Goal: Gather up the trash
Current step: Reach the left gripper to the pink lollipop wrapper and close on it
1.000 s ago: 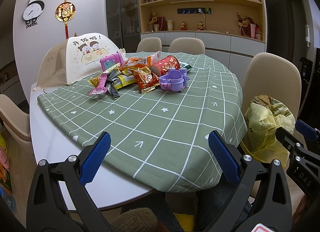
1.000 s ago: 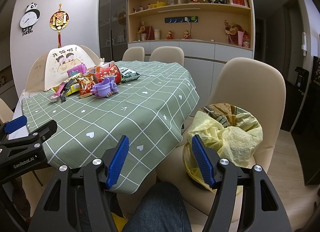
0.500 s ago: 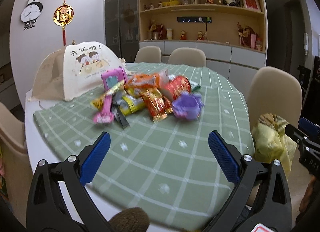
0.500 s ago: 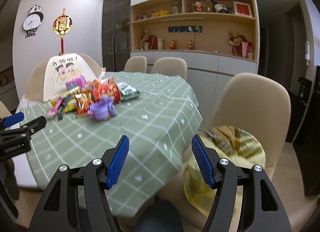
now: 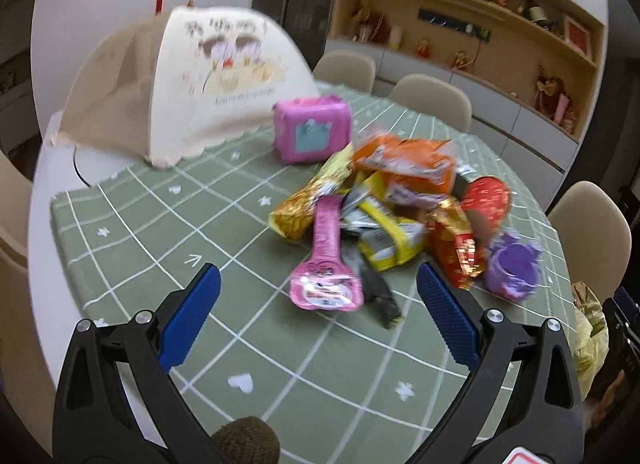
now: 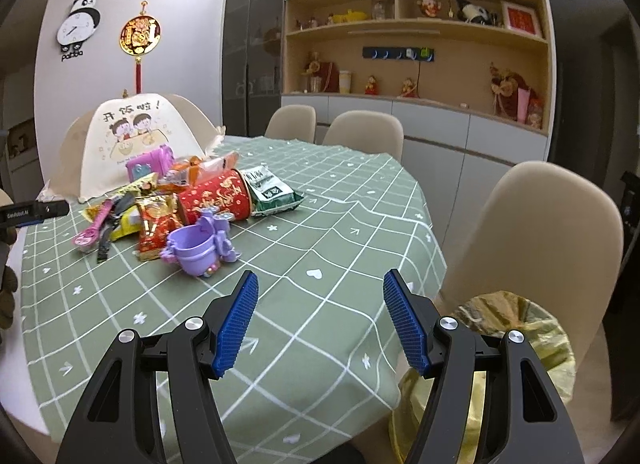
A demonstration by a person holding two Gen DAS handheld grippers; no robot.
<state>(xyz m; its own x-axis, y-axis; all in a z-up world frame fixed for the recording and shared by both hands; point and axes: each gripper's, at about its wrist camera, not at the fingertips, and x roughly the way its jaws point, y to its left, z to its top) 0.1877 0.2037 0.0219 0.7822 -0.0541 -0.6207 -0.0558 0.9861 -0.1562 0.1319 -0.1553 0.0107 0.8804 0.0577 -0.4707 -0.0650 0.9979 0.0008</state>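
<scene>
A heap of snack wrappers (image 5: 396, 204) lies on the green checked tablecloth (image 5: 304, 352), with a pink spoon-shaped packet (image 5: 326, 260) and a black strip (image 5: 378, 294) at its near edge. My left gripper (image 5: 316, 304) hovers open just in front of the pink packet, holding nothing. In the right wrist view the same heap (image 6: 160, 208) sits far left, with a red cup (image 6: 218, 196), a green packet (image 6: 272, 188) and a purple toy cup (image 6: 200, 244). My right gripper (image 6: 320, 320) is open and empty over the table's near edge. A yellow trash bag (image 6: 516, 328) sits on a chair at right.
A white mesh food cover (image 5: 192, 88) stands at the table's back left, a pink toy box (image 5: 312, 130) beside it. Beige chairs (image 6: 536, 232) ring the table. Cabinets and shelves (image 6: 416, 64) line the far wall. The left gripper's body (image 6: 32, 212) shows at the left edge.
Both grippers rose and moved forward over the table. The left one closed in on the wrapper heap and tilted down toward it. Both stayed open.
</scene>
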